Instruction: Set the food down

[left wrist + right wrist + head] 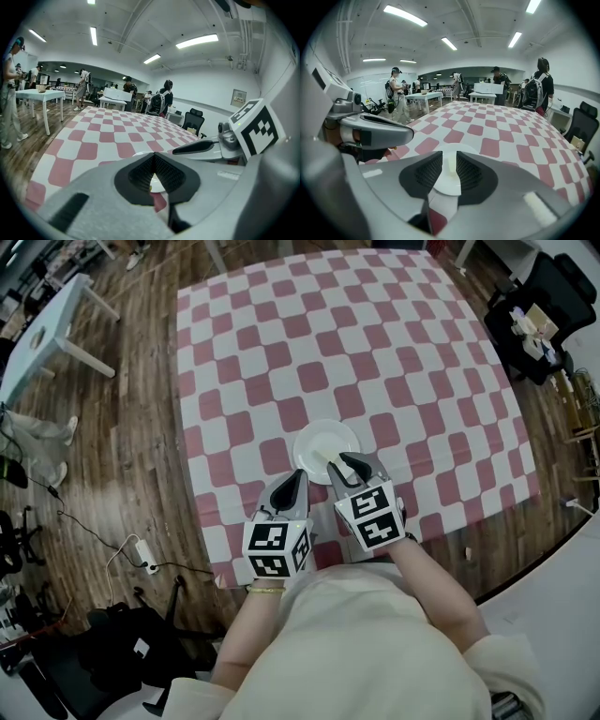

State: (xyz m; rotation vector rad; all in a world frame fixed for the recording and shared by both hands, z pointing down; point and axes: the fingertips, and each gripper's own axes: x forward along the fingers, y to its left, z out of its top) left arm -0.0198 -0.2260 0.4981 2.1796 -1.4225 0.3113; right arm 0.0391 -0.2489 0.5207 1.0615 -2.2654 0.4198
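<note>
Our right tool (351, 463), jaws apart and released, hangs over the pale food stick (451, 165) lying on the white plate (314, 442) on the checked worktop (375, 352), left tool (153, 157) clenched empty; the set-down looks done, so next we'd lift clear without nudging it.

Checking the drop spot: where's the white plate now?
Head view: the white plate sits on the checked tablecloth near its front edge, directly ahead of the right gripper, whose jaws overlap its near rim.
</note>
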